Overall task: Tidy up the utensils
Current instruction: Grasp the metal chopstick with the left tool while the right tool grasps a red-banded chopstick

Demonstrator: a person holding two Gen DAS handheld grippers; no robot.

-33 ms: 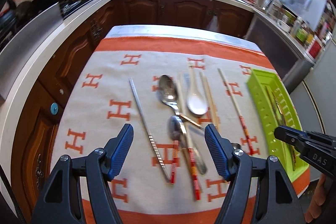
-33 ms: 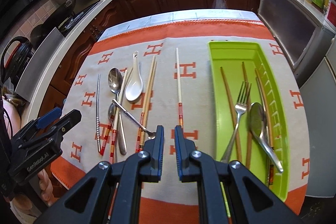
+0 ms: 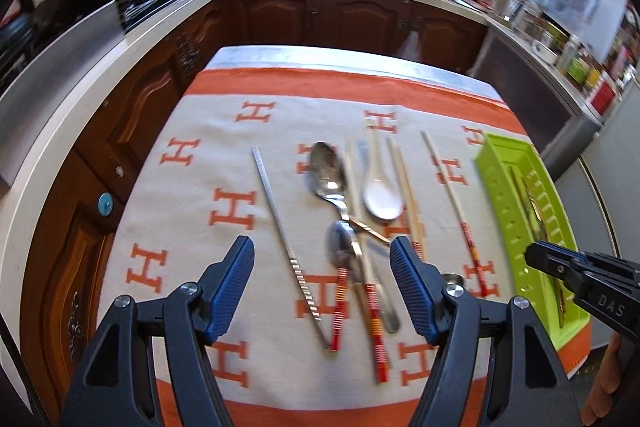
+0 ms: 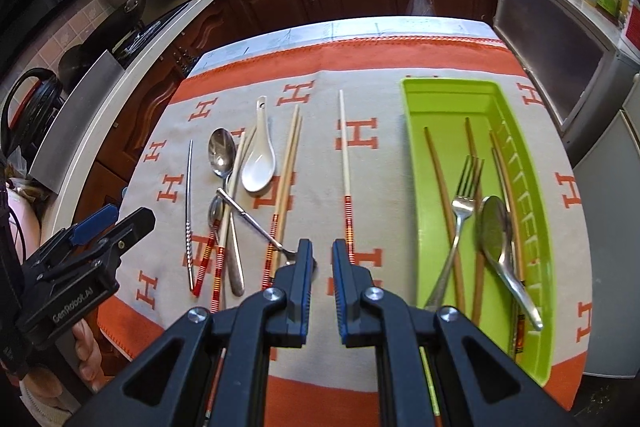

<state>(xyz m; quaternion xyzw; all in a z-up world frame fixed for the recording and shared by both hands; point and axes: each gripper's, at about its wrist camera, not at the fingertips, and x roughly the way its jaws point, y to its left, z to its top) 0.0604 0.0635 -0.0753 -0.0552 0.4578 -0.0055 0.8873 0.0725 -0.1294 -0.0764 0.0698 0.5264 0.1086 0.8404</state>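
The long steel chopstick (image 3: 286,247) is laid lengthwise, tip pointing away. The left gripper (image 3: 322,259) is held wide, empty; the right gripper (image 4: 322,263) is narrowly parted, empty.

The left gripper (image 3: 322,267) hangs above the near part of an orange-bordered cloth (image 3: 192,211), jaws wide apart with nothing between the blue pads (image 3: 234,287). Beyond the gap lies a loose pile: a steel chopstick (image 3: 280,223) at 11 o'clock, 2 metal spoons (image 3: 328,171) at 12, a white ceramic spoon (image 3: 382,195) at 1, and red-banded chopsticks (image 3: 376,331) crossing them. A lone red-banded chopstick (image 3: 456,203) lies farther toward 2. The green tray (image 3: 516,227) sits at 3 o'clock, the right gripper (image 3: 538,259) over its near end.
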